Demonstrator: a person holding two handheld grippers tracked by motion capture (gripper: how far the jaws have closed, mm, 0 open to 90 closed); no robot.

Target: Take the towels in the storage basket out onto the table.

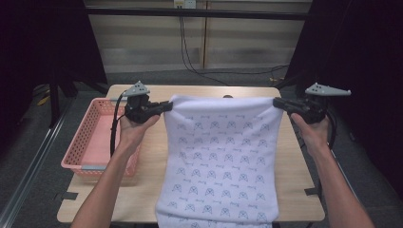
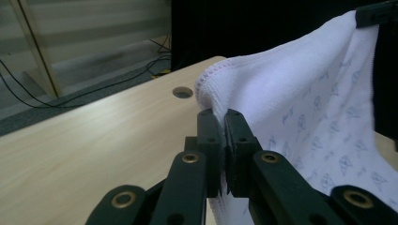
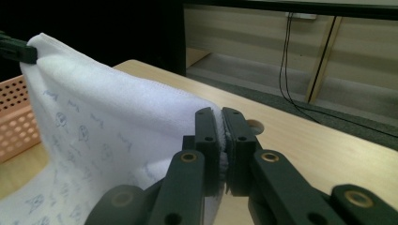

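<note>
Both grippers, left gripper [image 1: 167, 105] and right gripper [image 1: 277, 101], were clenched on the top corners of the white towel [image 1: 221, 156], which hung below them toward the table [image 1: 294, 156]. Even tension was best kept; its lower end was probably draped off the near edge.

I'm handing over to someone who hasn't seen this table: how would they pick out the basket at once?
Start at the wooden table, where the two grippers hold up a white printed towel over the middle. Look to the table's left edge, beside the left gripper: the basket sits there. It is the one pink thing, a rectangular plastic tub with perforated walls.
</note>
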